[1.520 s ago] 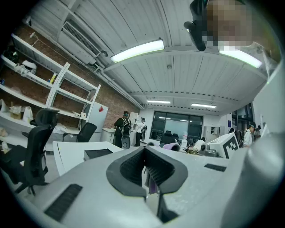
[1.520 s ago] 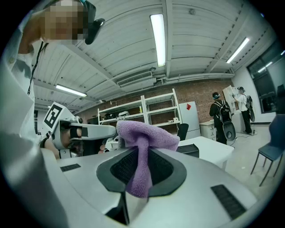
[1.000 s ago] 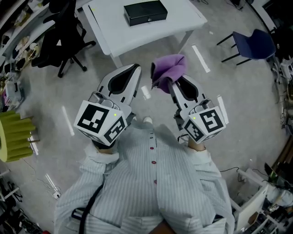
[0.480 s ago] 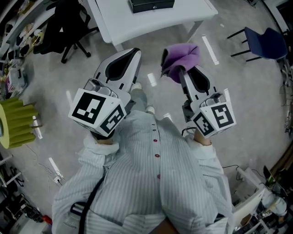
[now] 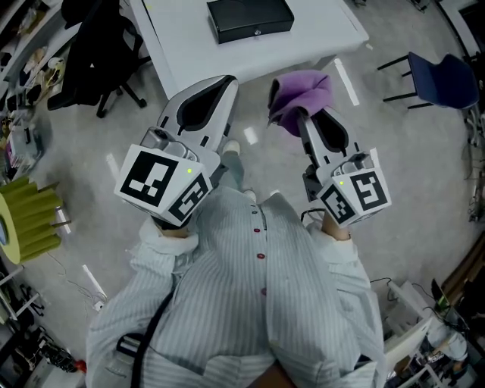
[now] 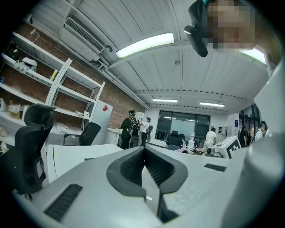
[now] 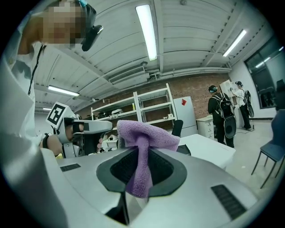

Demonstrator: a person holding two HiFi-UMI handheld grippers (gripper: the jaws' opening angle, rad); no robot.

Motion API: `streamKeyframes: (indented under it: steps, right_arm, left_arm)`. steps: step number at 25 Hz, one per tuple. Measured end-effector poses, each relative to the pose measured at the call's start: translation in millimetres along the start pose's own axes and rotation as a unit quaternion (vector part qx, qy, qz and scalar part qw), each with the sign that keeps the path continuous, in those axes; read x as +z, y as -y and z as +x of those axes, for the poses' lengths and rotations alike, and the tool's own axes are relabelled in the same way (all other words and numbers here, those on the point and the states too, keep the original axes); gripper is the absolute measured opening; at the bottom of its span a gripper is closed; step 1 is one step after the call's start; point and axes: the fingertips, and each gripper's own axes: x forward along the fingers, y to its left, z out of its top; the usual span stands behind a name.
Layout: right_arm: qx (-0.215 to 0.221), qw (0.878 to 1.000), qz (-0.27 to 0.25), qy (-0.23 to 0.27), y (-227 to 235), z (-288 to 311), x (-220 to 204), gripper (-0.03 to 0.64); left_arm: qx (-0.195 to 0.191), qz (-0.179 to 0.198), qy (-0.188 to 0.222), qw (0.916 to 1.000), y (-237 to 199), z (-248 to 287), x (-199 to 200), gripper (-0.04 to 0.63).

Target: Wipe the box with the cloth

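1. The right gripper [image 7: 141,149] has its jaws closed on a purple cloth [image 7: 144,131]; the cloth bunches above the jaw tips, and a strip hangs down between them.
2. The left gripper [image 6: 143,150] has its jaws together with nothing between them.
3. The black box [image 5: 250,19] lies on the white surface [image 5: 326,34], ahead of both grippers and well apart from the cloth.
4. A black office chair [image 5: 98,53] stands left of the surface; a blue chair [image 5: 443,76] stands to its right.
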Motion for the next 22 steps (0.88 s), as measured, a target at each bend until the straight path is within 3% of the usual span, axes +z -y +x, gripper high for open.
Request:
streamKeyframes:
  steps: [10,22]
  right_arm:
    - [-0.014,1.0,0.001,-0.011,45.2,122.9,23.1,0.067]
    - [-0.035,0.999,0.003,-0.038,87.1,200.0,33.1,0.067]
  left_arm:
    - [-0.006,-0.005,-0.013,0.9999,-113.4,68.9,22.3,0.006]
    - [-0.02,-0.019,-0.032,0.9991,-185.9,129.6,27.4,0.006]
